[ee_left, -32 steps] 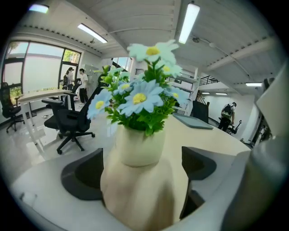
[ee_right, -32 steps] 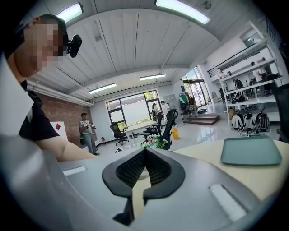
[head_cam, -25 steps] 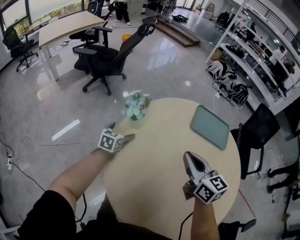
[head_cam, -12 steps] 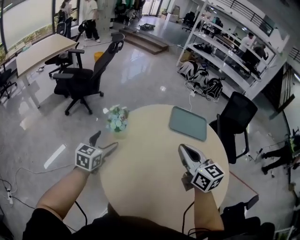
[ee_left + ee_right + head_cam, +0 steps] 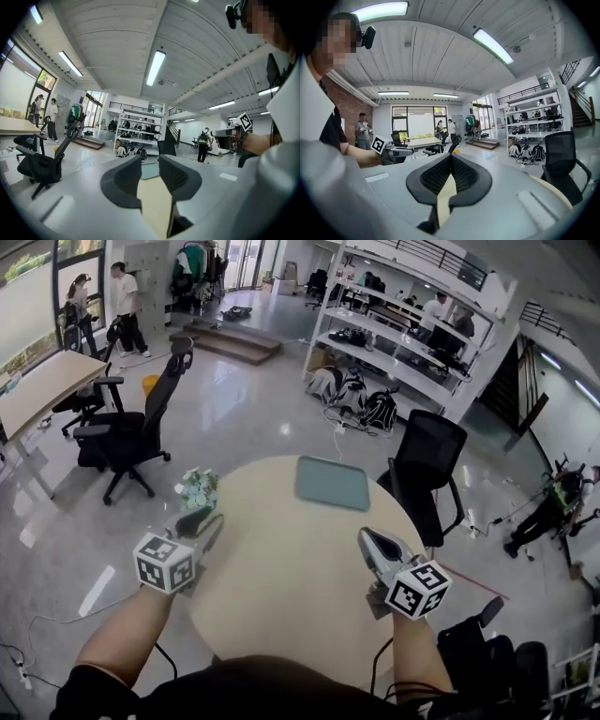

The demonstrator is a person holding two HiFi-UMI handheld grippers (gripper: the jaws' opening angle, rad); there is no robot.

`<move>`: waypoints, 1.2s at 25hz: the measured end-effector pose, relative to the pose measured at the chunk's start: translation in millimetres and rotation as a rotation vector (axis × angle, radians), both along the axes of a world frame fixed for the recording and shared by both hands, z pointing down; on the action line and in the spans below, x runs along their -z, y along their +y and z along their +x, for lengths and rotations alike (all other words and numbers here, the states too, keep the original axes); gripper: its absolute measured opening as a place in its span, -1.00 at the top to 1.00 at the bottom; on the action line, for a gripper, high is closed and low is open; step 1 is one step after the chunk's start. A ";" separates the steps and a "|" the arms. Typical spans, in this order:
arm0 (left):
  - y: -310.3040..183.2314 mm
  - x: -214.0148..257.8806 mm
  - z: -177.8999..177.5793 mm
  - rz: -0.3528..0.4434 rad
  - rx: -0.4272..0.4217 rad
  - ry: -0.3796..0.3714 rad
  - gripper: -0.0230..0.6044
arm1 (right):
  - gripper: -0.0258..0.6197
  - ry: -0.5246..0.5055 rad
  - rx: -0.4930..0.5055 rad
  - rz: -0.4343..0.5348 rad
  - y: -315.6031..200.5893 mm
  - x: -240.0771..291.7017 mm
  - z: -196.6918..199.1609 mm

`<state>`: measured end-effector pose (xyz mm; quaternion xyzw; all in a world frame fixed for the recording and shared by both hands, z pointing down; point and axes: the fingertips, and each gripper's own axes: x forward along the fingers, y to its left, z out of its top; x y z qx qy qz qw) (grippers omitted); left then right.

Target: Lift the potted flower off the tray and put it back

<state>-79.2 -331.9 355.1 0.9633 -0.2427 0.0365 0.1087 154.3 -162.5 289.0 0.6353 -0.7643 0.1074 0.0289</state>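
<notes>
Left claw (image 5: 202,522) has just been closing, narrow gap, empty; right claw (image 5: 367,539) pinched together, empty. Potted flower (image 5: 197,489) sits at the table's (image 5: 281,587) left edge.

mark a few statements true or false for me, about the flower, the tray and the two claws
1. The flower stands on the tray. False: the flower stands on the table at its left edge, apart from the tray.
2. Nothing lies on the tray. True.
3. The left claw grips the flower. False: the left claw has just been closing its jaws, which stand a little apart with nothing between them.
4. The right claw is shut and empty. True: the right claw has its jaws together with nothing in them.
</notes>
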 end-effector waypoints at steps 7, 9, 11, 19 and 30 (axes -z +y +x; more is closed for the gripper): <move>57.0 49.7 23.5 -0.034 -0.032 0.132 0.93 | 0.88 -0.022 0.047 -0.019 33.3 5.1 17.4; 65.5 46.7 29.9 -0.051 -0.049 0.128 0.94 | 0.88 -0.023 0.053 -0.015 35.9 7.1 22.8; 71.9 38.5 36.8 -0.051 -0.071 0.097 0.94 | 0.88 -0.029 0.054 -0.008 35.9 7.0 27.1; 56.4 38.0 33.8 -0.037 -0.014 0.093 0.93 | 0.88 -0.046 0.050 -0.006 25.5 5.6 34.2; 12.1 -3.8 23.0 -0.065 0.100 0.008 0.27 | 0.88 -0.039 0.084 -0.022 -4.0 -3.3 35.8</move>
